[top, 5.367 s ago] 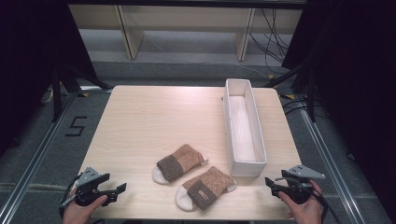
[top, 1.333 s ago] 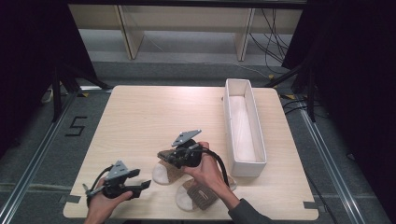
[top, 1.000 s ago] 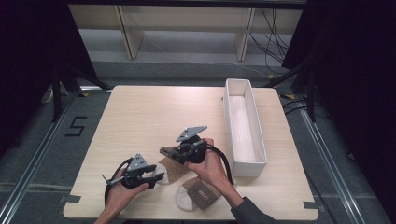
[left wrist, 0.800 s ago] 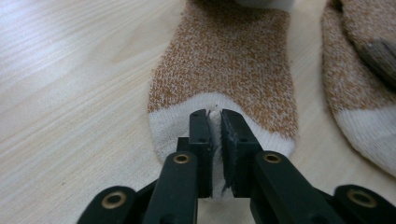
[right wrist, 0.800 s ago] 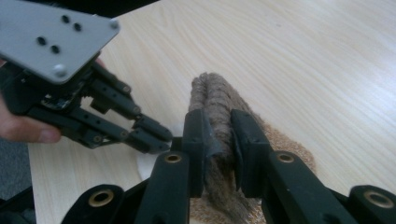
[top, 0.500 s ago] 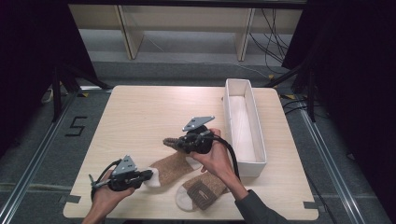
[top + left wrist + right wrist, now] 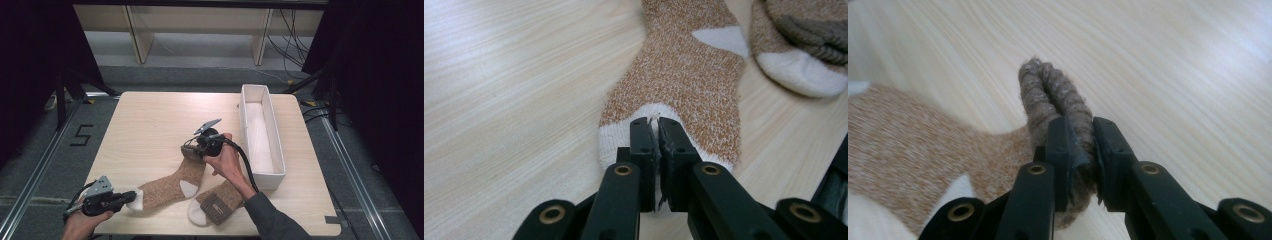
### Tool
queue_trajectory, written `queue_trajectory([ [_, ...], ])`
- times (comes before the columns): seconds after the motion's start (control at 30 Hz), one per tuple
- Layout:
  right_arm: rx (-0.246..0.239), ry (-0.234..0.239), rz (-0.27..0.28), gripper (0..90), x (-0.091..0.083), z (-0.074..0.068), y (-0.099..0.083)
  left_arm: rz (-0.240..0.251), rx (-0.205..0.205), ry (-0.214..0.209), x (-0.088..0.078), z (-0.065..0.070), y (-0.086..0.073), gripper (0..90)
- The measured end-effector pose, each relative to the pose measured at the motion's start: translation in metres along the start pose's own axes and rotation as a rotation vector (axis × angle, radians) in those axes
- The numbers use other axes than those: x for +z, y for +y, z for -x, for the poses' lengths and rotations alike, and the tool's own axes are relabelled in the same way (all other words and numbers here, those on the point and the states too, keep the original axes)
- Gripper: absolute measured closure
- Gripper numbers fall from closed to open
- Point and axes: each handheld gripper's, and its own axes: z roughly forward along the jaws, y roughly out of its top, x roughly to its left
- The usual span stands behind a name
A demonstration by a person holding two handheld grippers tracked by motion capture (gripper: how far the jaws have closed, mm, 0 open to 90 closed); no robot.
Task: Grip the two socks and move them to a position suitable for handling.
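Left gripper [image 7: 653,122] clamped on the sock's [image 7: 172,186] white toe, jaws just closed, right gripper [image 7: 1079,131] pinching its dark cuff [image 7: 1048,95], sock stretched between them

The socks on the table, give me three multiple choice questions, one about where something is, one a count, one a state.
1. Where does the white bin stand?
A. along the table's right side
B. at the left edge
C. on the floor

2. How many socks are on the table?
A. one
B. two
C. four

3. How does the stretched sock lie?
A. rolled in a ball
B. inside the bin
C. pulled out between both claws

Answers:
1. A, the high view shows it lengthwise by the right edge.
2. B, the stretched sock and a folded sock beside it.
3. C, the left claw pinches its white toe and the right claw pinches its dark cuff.
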Motion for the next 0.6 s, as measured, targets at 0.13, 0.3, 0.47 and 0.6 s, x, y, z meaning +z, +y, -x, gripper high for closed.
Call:
queue_trajectory([
  [0.13, 0.017, -0.037, -0.042, 78.1, 0.011, 0.007, -0.002, -0.035, 0.009, 0.016, 0.001, -0.005, -0.002, 84.9],
  [0.3, 0.041, -0.052, -0.08, 76.5, 0.021, 0.014, -0.008, -0.035, -0.007, 0.049, -0.001, -0.012, -0.005, 84.7],
  [0.47, 0.077, -0.085, -0.123, 68.9, 0.023, 0.012, -0.014, -0.011, -0.047, 0.087, 0.0, -0.015, -0.006, 82.3],
  [0.6, 0.045, -0.138, -0.081, 64.8, 0.015, 0.016, -0.012, 0.016, -0.043, 0.107, -0.005, -0.014, -0.002, 78.4],
])
